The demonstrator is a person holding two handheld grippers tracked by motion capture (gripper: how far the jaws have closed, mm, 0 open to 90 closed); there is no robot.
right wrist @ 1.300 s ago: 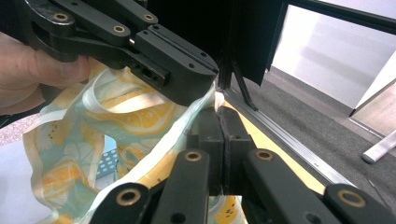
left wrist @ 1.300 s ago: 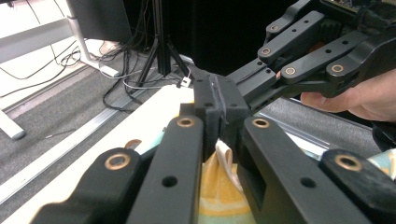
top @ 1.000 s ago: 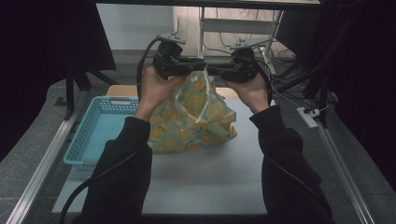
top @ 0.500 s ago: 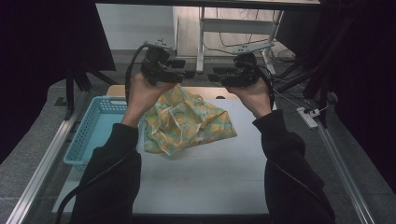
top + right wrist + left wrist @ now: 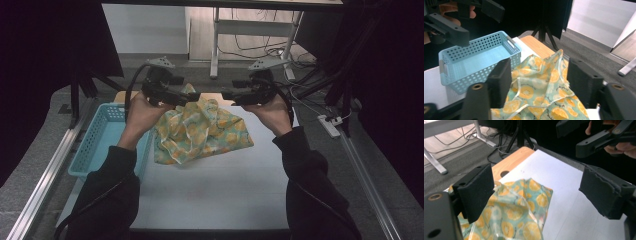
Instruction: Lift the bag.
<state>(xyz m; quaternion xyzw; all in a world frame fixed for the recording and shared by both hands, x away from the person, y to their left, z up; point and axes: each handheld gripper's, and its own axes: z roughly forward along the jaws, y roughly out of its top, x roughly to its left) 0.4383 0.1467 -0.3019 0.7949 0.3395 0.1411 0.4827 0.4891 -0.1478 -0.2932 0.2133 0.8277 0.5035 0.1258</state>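
Note:
A teal cloth (image 5: 200, 130) printed with orange slices lies rumpled on the white table (image 5: 215, 190), its far corner still peaked up between the two hands. My left gripper (image 5: 192, 97) hovers over the cloth's far left part, jaws wide apart. In the left gripper view the cloth (image 5: 516, 215) sags beside the left jaw, and nothing sits between the jaws of that gripper (image 5: 537, 178). My right gripper (image 5: 227, 94) faces it from the right, also open. In the right gripper view the cloth (image 5: 541, 85) lies below the spread jaws of the right gripper (image 5: 540, 72).
A light blue perforated basket (image 5: 102, 135) stands empty at the table's left edge, touching the cloth; it is also in the right gripper view (image 5: 479, 57). A wooden board (image 5: 514, 162) sticks out beyond the far edge. Aluminium rails (image 5: 45, 185) flank the table.
The hands have drawn apart and lowered. The cloth, bunched up high between them a second ago, has dropped and spread over the table, free of both grippers.

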